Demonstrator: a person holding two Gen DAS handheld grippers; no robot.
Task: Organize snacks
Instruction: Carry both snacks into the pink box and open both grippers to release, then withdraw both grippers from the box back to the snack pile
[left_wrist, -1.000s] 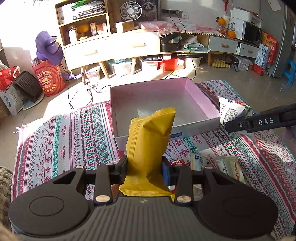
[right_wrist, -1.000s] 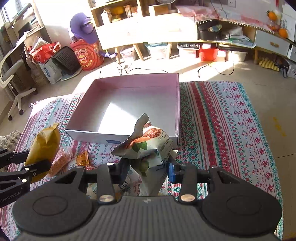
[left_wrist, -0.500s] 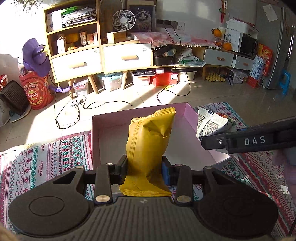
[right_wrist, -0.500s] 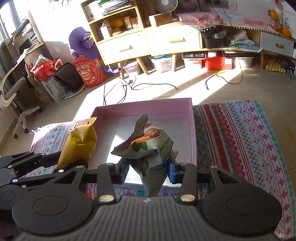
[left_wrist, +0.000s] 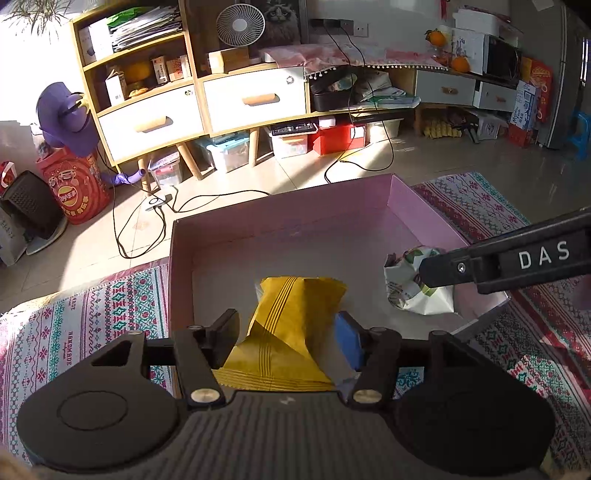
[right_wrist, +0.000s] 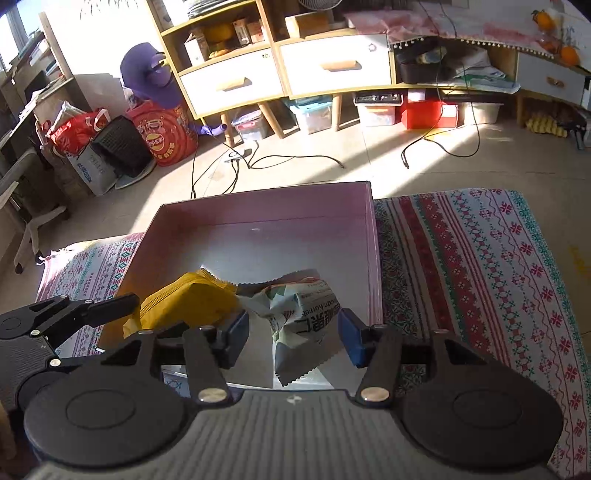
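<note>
Sunlit tiled floor w/ a woven patterned rug (right_wrist: 480, 266); on it a shallow pink cardboard box (right_wrist: 258, 210), wood shelving (left_wrist: 155, 110) behind. Left gripper (left_wrist: 286, 332) jaws opening, glossy yellow pouch (left_wrist: 291, 325) loose between them, prob. resting near the box's front edge. Right gripper (right_wrist: 291, 332) jaws opening around a crinkled white-green packet (right_wrist: 306, 314) by the front-right corner.

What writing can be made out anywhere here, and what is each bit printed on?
"DAS": white letters on the right hand-held gripper, seen from the left camera.
"HANDMADE": woven along the patterned rug, sideways.
Chinese characters and small Latin print on the white snack bag: upside down, too blurred to read.
Round logo on the red sack by the shelf: Chinese characters, too small to read.
Yellow snack bag: no visible text.
</note>
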